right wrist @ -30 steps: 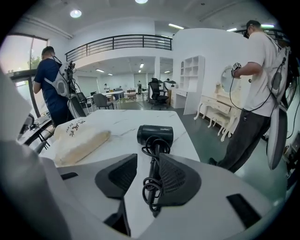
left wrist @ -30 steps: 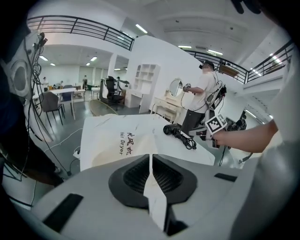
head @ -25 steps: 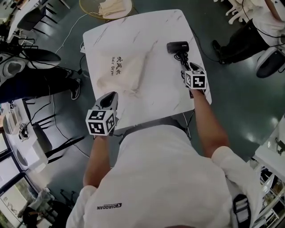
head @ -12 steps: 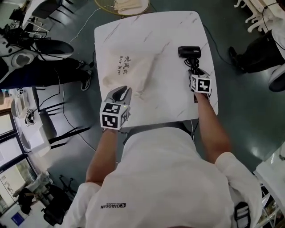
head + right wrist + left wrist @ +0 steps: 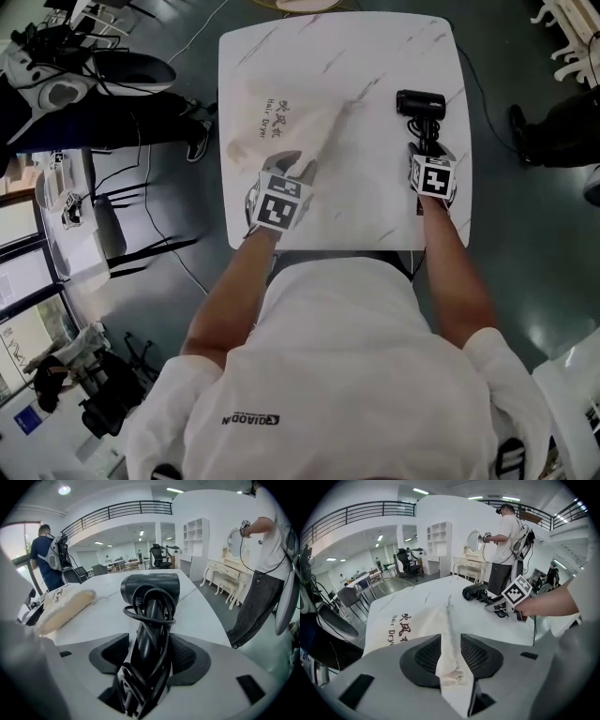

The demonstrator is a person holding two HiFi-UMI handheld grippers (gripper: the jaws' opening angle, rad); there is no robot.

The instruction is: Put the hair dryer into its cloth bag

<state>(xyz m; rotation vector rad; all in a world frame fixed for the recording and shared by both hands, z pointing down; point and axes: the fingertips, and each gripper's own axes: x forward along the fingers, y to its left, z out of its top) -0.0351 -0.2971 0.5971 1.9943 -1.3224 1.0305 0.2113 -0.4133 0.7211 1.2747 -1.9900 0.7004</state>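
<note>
The cream cloth bag (image 5: 292, 127) with printed lettering lies flat on the left half of the white marble table (image 5: 375, 56). My left gripper (image 5: 292, 167) is on the bag's near end. Its jaws are opening, and a raised fold of the bag (image 5: 449, 634) runs between the pads of my left gripper (image 5: 450, 641). The black hair dryer (image 5: 420, 103) lies at the right, cord wound round its handle. My right gripper (image 5: 427, 150) straddles that handle. In the right gripper view the hair dryer's (image 5: 150, 590) handle sits between the still-widening jaws of my right gripper (image 5: 149, 644), ungripped.
The table's near edge (image 5: 337, 249) runs just behind both grippers and its right edge lies close to the hair dryer. Chairs and gear (image 5: 112, 75) stand on the floor to the left. One person (image 5: 506, 536) stands beyond the table, another (image 5: 267, 550) to its right.
My left gripper has moved from the table's front left corner onto the bag's near end and its jaws have parted. My right gripper has sunk over the hair dryer's handle.
</note>
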